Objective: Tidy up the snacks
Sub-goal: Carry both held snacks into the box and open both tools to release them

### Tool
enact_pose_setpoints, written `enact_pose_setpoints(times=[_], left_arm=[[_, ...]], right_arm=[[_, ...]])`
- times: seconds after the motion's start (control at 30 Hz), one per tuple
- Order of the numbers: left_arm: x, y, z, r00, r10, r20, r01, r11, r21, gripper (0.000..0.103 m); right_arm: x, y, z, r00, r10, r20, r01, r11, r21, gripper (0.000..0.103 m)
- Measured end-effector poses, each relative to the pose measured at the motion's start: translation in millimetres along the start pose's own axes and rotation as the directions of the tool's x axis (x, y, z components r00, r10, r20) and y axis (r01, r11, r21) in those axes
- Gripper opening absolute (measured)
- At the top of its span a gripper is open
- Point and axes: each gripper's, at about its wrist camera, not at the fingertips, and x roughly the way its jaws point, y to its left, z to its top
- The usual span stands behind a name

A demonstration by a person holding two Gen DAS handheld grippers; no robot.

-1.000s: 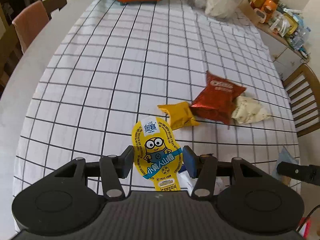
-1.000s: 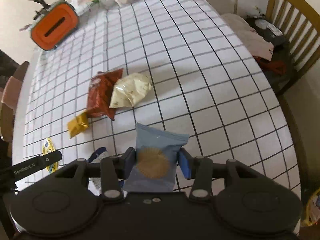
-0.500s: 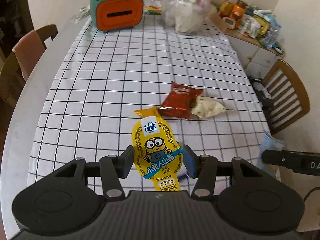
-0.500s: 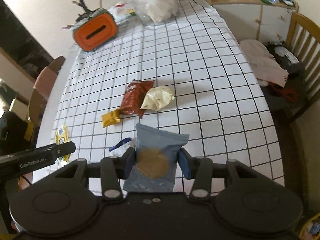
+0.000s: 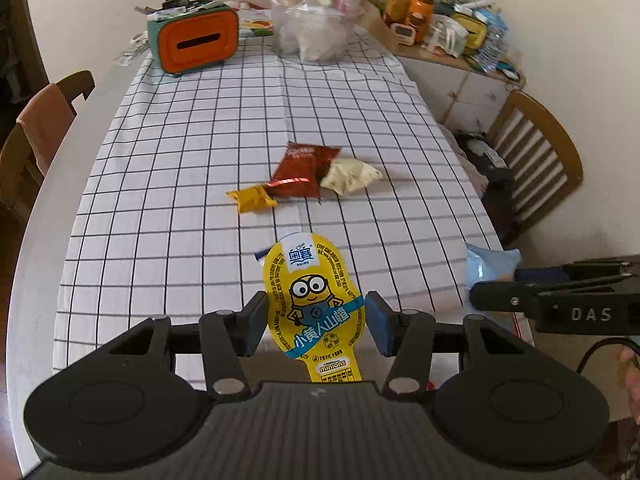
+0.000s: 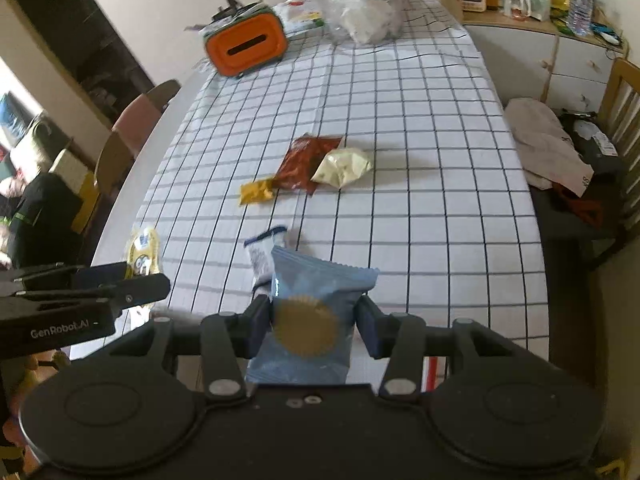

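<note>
My left gripper (image 5: 316, 326) is shut on a yellow Minions snack pack (image 5: 314, 300), held above the near edge of the checked table. My right gripper (image 6: 314, 326) is shut on a blue biscuit packet (image 6: 312, 320), also above the near edge; the packet shows in the left wrist view (image 5: 486, 264). On the cloth lie a red chip bag (image 5: 302, 170), a cream packet (image 5: 352, 176), a small yellow packet (image 5: 252, 199) and a white-and-blue packet (image 6: 262, 250), the last partly hidden behind the held snacks.
An orange tissue box (image 5: 194, 42) and a clear plastic bag (image 5: 316, 28) stand at the table's far end. Wooden chairs stand at the left (image 5: 44, 120) and right (image 5: 536, 160). A cluttered cabinet (image 5: 452, 36) is at the back right.
Both grippers have pulled back and up from the table with their snacks still held, so more of the table and room shows.
</note>
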Motion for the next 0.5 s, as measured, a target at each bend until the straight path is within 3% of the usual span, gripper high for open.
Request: enact_pose_setpoints(times=[0.5], left_arm=[[14, -38, -61, 0.996, 0.018, -0.086, -0.008, 0.994, 0.109, 0.052]], right_arm=[[21, -1, -63, 0.994, -0.034, -0.101, 0.021, 0.992, -0.122, 0.046]])
